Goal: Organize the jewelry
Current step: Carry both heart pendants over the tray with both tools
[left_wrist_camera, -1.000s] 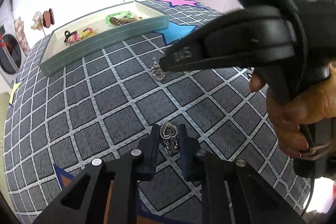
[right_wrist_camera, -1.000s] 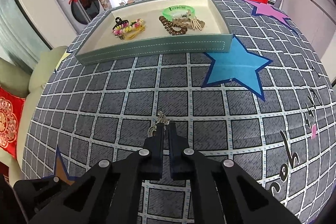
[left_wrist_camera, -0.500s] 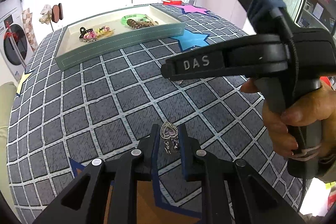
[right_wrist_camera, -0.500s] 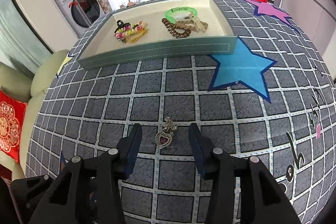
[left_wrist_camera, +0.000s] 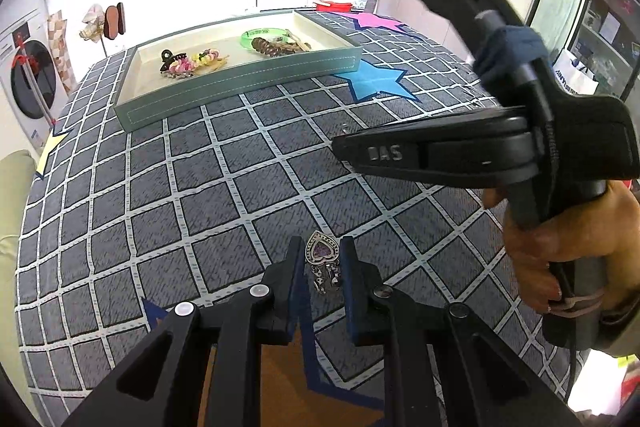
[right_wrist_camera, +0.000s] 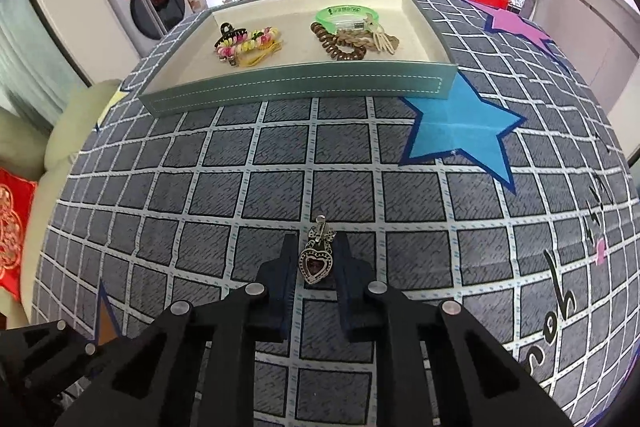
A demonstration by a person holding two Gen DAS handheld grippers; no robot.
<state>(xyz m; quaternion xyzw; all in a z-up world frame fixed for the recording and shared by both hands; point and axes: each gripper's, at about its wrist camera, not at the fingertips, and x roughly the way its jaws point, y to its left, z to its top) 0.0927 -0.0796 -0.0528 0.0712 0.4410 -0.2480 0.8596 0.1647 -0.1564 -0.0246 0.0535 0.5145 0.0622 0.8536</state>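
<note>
in the left wrist view, my left gripper (left_wrist_camera: 320,259) has its jaws apart, and a heart pendant (left_wrist_camera: 321,253) lies on the checked cloth (left_wrist_camera: 224,187) between the fingers; if they touch it i cannot tell. the green tray (left_wrist_camera: 240,83) with hair things stands far behind.

in the right wrist view, my right gripper (right_wrist_camera: 314,263) is also apart around another heart pendant (right_wrist_camera: 316,263) on the cloth, near a blue star (right_wrist_camera: 460,123).
</note>
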